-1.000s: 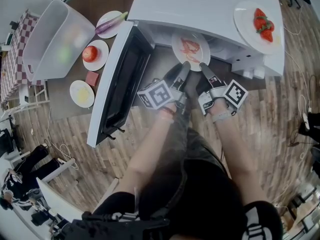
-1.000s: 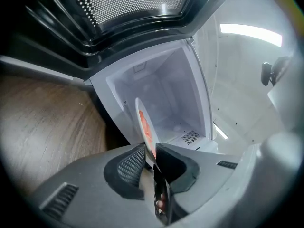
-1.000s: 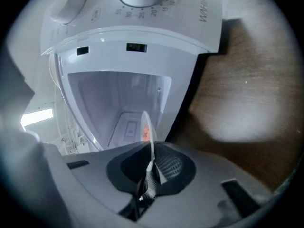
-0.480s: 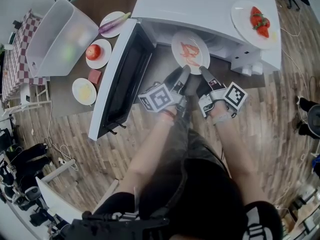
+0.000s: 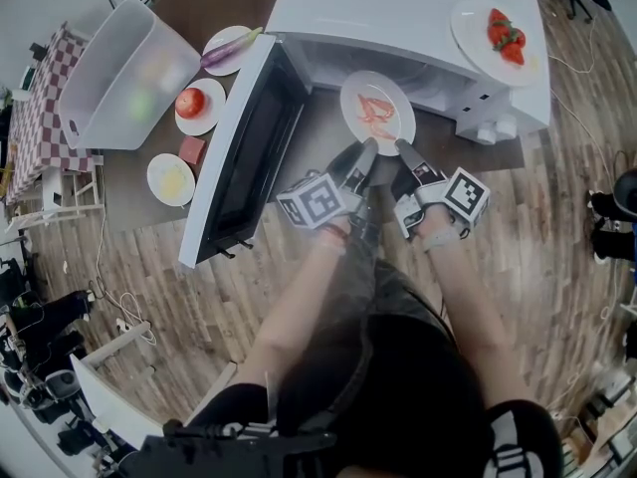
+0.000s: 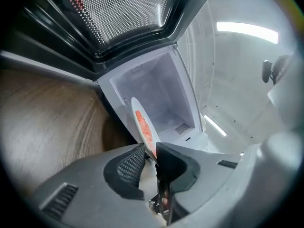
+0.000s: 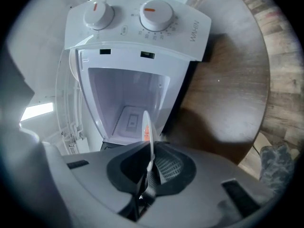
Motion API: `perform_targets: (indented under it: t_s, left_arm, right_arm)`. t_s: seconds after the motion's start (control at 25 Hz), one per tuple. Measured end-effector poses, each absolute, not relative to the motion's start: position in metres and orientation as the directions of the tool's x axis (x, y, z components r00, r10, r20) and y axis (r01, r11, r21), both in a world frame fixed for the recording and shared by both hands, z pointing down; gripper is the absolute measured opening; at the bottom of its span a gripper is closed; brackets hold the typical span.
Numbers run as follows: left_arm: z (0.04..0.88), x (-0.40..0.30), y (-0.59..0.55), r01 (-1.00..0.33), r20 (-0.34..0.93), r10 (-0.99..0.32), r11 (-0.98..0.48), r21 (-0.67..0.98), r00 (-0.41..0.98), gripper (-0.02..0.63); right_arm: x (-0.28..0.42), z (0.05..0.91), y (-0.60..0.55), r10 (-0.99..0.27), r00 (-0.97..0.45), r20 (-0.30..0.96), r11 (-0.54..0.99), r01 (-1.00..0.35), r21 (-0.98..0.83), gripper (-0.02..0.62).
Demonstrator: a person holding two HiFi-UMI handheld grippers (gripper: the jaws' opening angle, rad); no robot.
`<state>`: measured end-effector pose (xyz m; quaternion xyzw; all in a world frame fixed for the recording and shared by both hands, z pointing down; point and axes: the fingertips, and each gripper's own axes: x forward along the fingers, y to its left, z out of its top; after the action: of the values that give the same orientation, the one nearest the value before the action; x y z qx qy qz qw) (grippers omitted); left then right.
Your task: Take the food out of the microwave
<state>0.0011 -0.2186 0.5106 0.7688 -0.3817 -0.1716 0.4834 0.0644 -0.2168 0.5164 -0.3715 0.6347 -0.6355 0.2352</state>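
While left fingers (image 5: 364, 157), opening, and right fingers (image 5: 408, 153) pinch the plate (image 5: 378, 113), it hovers above brown tabletop (image 5: 318, 132).

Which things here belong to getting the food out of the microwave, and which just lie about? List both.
Job: plate of reddish food, microwave, its open door, right gripper clamping the rim, left gripper, jaws opening with the rim between them.
Lying about: strawberry plate, tomato plate, eggplant plate, clear bin.
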Motion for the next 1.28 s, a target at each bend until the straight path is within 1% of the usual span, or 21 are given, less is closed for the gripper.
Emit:
perform_targets:
  t_s: [0.8, 1.28]
  left_arm:
    - [0.507, 0.003, -0.175, -0.428, 0.122, -0.754, -0.224, 0.876, 0.645, 0.077]
    - [0.501, 0.009, -0.145, -0.423, 0.111, -0.766, -0.223, 0.878, 0.634, 0.077]
  right_arm:
    - [0.066, 0.516, -0.175, -0.75, -0.638, 0.174, -0.097, -0.154, -0.983, 0.026]
    - [0.072, 0.509, -0.145, -0.742, -0.651, 0.16, -0.091, -0.14, -0.986, 0.026]
